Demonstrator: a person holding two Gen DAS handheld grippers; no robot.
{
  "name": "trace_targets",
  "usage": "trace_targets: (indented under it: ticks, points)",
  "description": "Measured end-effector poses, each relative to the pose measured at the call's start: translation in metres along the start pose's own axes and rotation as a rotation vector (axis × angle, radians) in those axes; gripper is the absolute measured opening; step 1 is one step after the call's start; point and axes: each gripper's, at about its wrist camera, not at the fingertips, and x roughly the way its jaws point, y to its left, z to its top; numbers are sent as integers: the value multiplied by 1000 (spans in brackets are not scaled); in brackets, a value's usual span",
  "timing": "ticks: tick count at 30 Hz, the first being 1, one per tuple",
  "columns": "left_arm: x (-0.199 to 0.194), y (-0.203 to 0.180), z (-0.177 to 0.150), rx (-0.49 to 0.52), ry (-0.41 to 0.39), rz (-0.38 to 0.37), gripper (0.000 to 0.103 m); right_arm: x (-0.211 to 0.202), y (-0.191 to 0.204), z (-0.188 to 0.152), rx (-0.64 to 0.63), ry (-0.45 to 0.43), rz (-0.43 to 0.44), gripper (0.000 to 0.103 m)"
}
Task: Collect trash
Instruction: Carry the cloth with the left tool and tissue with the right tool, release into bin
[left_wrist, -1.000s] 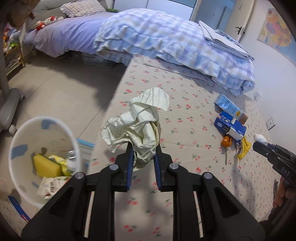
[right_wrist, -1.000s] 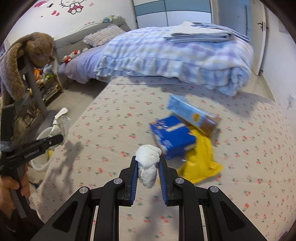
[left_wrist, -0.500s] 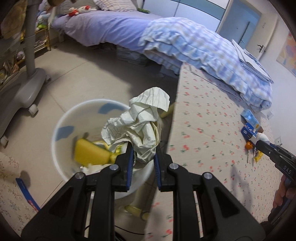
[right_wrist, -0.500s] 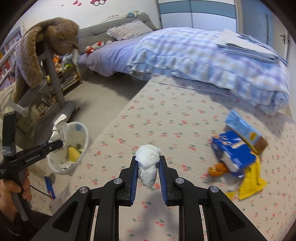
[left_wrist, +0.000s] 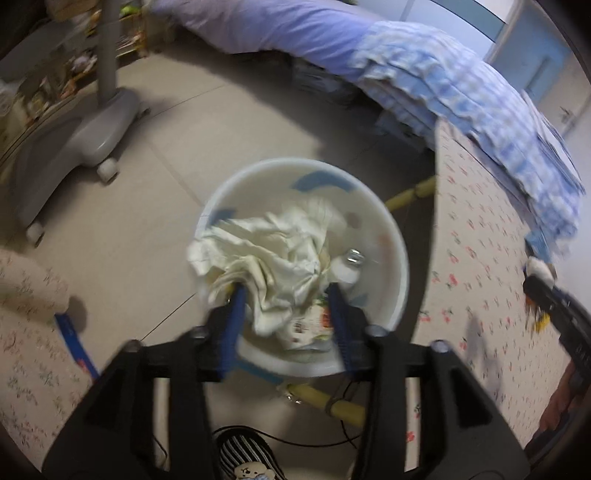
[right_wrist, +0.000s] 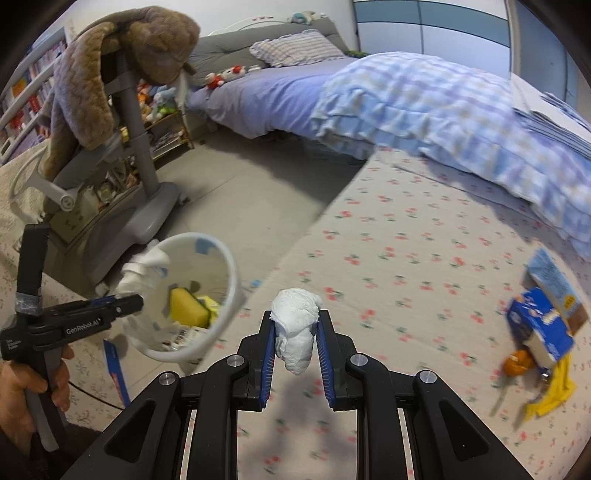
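My left gripper (left_wrist: 284, 291) hangs open right over the white trash bin (left_wrist: 391, 236) on the floor. The crumpled cream paper (left_wrist: 273, 254) sits loose between the spread fingers, over the bin's mouth. The bin (right_wrist: 225, 273) also holds a yellow sponge (right_wrist: 188, 306) and wrappers. My right gripper (right_wrist: 295, 332) is shut on a white tissue wad (right_wrist: 295, 321), above the cherry-print mattress (right_wrist: 406, 295). Blue cartons (right_wrist: 543, 325), a yellow wrapper (right_wrist: 554, 391) and an orange item (right_wrist: 517, 362) lie at the mattress's right.
A grey wheeled stand (right_wrist: 136, 206) draped with a brown plush stands on the floor beyond the bin. A bed with a blue checked quilt (right_wrist: 443, 107) lies behind the mattress. A yellow pole (left_wrist: 332, 402) and cables lie under the bin.
My left gripper moved over the bin and opened, letting go of the crumpled paper. My right gripper swung left toward the bin, still holding the tissue wad.
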Motion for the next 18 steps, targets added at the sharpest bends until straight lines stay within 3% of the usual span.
trace_targets:
  ticks: [1,7,18]
  points:
    - [-3,5,2,-21,-7,7,69,4,5,2,-4,2,7,22]
    - [-16,20,6,-18,-39,63,77,31,42,12,-34,20,59,22]
    - [-17,30,13,-8,-49,107,81,68,75,16,-56,40,141,26]
